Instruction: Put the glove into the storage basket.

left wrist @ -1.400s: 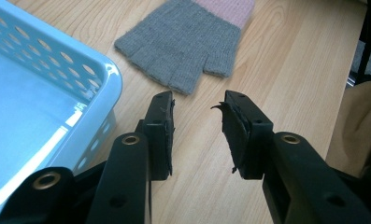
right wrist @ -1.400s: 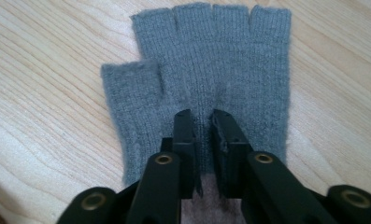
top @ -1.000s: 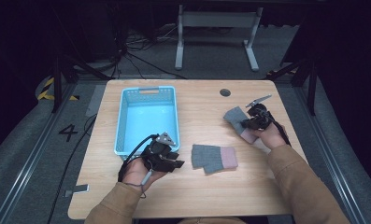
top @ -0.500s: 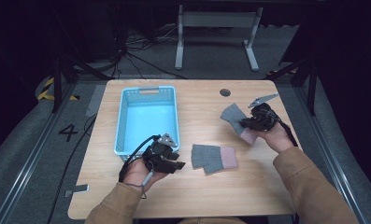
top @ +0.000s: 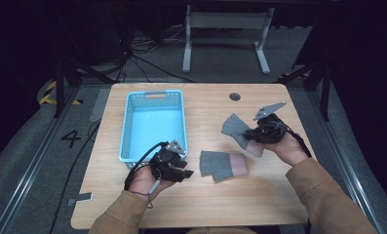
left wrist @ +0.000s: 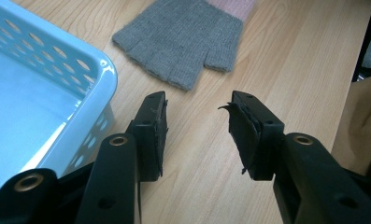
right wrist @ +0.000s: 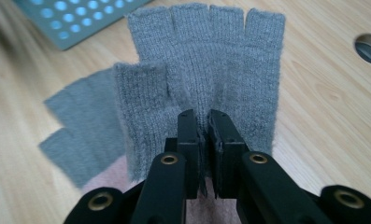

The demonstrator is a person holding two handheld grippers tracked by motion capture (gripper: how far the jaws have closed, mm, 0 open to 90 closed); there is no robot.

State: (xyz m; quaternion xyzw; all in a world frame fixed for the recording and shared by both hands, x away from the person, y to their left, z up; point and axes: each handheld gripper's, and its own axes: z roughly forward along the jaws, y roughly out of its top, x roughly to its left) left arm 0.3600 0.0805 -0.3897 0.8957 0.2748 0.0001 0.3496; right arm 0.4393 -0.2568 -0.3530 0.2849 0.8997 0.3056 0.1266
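The right claw (top: pixel 253 135) is pinched shut on a grey fingerless glove (right wrist: pixel 206 70), gripping it near the pink cuff, so the knit hangs forward with its finger stubs fanned out over the right half of the tabletop (top: pixel 279 204). A second glove (top: pixel 223 165) lies flat near the middle, just right of the left claw (top: pixel 187 169), whose jaws stand apart with nothing between them and have just been opening a little further. A blue basket (top: pixel 127 127) sits beside that claw.

The gloves look light, soft and floppy; they will droop and fold rather than hold shape. A firm pinch on the cuff or through both layers of the palm should hold well, since the knit is not slippery.
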